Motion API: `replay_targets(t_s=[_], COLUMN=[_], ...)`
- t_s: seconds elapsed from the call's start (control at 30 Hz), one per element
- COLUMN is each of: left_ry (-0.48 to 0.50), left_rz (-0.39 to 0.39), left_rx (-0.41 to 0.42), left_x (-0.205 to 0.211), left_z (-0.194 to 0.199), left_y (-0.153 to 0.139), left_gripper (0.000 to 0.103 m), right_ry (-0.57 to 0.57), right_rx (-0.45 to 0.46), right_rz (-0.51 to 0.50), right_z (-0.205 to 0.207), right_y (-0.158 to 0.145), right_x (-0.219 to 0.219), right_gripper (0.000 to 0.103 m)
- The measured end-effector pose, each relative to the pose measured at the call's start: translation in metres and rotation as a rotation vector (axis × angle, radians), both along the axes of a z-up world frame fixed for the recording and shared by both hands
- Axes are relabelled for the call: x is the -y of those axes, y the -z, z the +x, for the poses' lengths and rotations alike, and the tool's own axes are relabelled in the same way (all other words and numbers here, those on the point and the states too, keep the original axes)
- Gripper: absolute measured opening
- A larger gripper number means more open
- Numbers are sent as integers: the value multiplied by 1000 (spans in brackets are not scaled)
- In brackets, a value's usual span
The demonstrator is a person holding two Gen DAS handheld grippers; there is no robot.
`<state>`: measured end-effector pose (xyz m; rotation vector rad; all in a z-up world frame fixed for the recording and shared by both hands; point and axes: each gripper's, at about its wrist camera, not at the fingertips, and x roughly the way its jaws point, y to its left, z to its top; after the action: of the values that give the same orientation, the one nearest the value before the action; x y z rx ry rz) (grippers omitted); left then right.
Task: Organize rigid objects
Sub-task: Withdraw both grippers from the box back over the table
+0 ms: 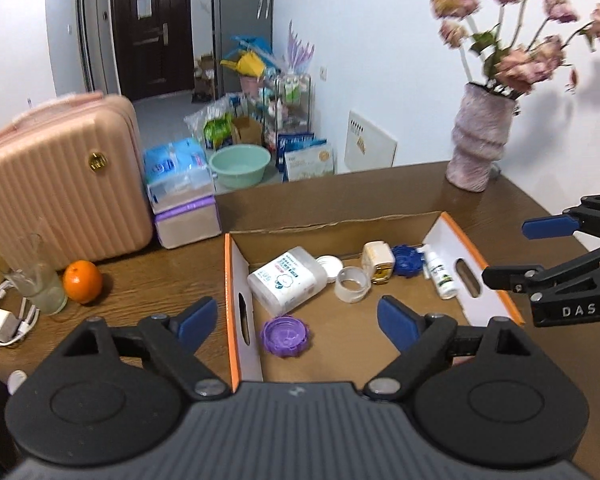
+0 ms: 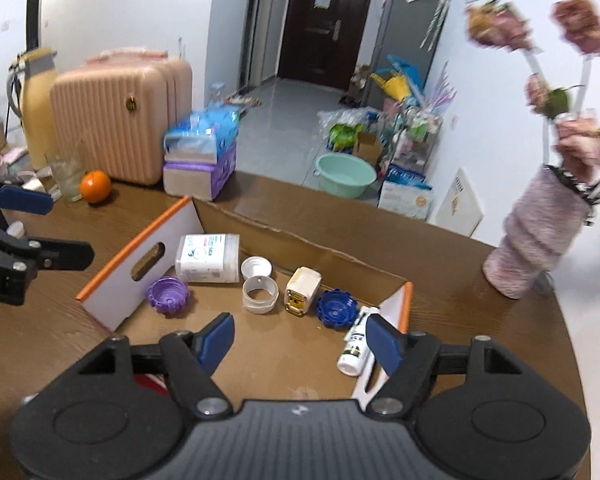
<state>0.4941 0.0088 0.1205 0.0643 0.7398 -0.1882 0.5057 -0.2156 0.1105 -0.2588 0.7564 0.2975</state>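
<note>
A shallow cardboard box (image 1: 380,216) with white, orange-edged end flaps sits on a brown wooden table (image 1: 148,284), and the task's small items all lie inside it. The left gripper (image 1: 296,322) hovers above the near left corner of the box with its blue-padded jaws spread wide and nothing between them. The right gripper (image 2: 300,340) hangs over the near right part of the box, its jaws also apart and empty.

Inside the box, a white wipes canister (image 1: 286,280) lies on its side toward the left end. A purple lid (image 1: 286,336) rests on the box floor just near of it, close to the left flap. A white cap (image 1: 329,266) lies touching or just beside the canister's end, with a clear tape ring (image 1: 352,284) beside it. To the right of the ring stands a cream and yellow block (image 1: 380,262), then a blue lid (image 1: 408,260). A small white spray bottle (image 1: 440,276) lies along the right flap.

Outside the box, on the left of the table, an orange (image 1: 83,282) sits next to a drinking glass (image 1: 40,288), in front of a pink suitcase (image 1: 60,200). A pink vase (image 1: 480,144) of dried flowers stands at the far right.
</note>
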Motion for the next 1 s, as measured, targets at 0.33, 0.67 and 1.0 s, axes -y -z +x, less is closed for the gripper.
replay_targets(t_s=[0.33,0.67,1.0], left_ry=[-31,-37,-70], left_rz=[-31,-101,-76], left_rx=[220,581,669], left_x=[-1,-1,-16], left_z=[-105,-220,-313], left_y=[-32,-5,39], left_gripper=[93,103,103], right_ry=[66,101,108], right_rx=[236,519,606], right_rz=[126,273,304], right_z=[-115,-220,-316], right_y=[-22,5,50], right_x=[24,29,23], right_gripper=[75,83,93])
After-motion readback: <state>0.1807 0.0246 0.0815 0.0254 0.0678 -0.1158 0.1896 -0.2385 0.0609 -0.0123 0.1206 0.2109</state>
